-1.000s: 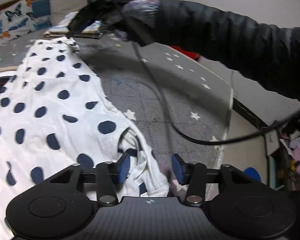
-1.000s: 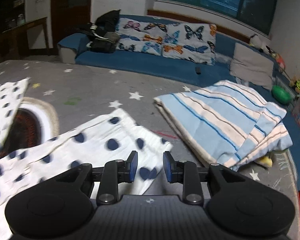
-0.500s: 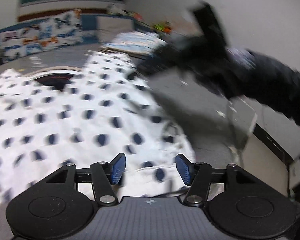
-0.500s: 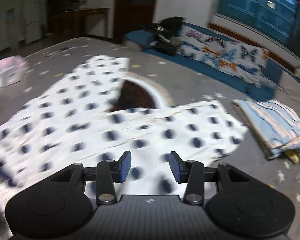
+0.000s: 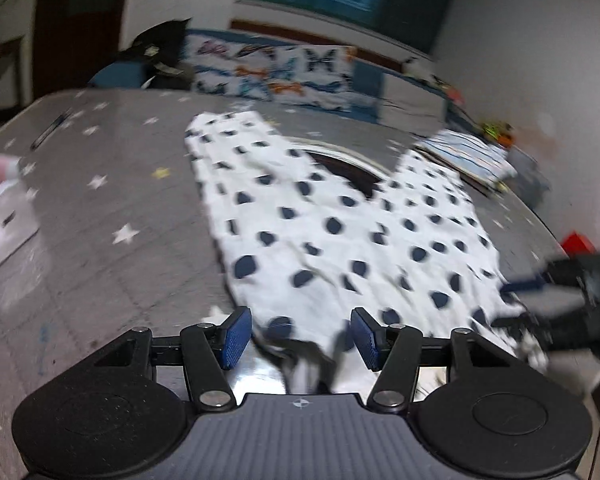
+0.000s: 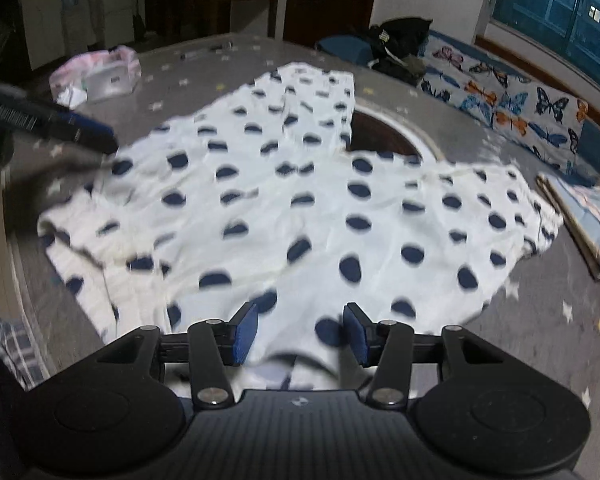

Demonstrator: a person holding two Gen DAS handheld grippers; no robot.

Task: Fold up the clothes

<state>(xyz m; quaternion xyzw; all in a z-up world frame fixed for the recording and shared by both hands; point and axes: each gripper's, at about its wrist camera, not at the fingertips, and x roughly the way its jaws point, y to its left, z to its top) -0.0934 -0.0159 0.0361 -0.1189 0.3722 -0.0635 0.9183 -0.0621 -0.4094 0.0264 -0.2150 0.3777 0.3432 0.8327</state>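
A white garment with navy dots (image 5: 340,236) lies spread flat on the grey star-print table (image 5: 100,200), its two legs reaching toward the far side. My left gripper (image 5: 300,336) is open, and the garment's near edge lies between its blue pads without being pinched. The right gripper (image 6: 300,332) is open too, hovering over the near hem of the same garment (image 6: 300,208). Each view catches the other gripper as a dark blur: the right gripper (image 5: 572,292) at the cloth's right corner, the left gripper (image 6: 48,124) at its left corner.
A folded blue-striped cloth (image 6: 592,220) rests on the table's far right. A dark round inset (image 6: 384,136) shows between the garment's legs. A pink-white package (image 6: 96,72) sits at the far left. Behind the table runs a sofa with butterfly cushions (image 6: 500,100). Plaid fabric (image 6: 12,344) hangs off the near left.
Both grippers have swung round to the garment's near edge and now look along its length. Their jaws stand wider apart than a second ago. The garment lies spread flatter.
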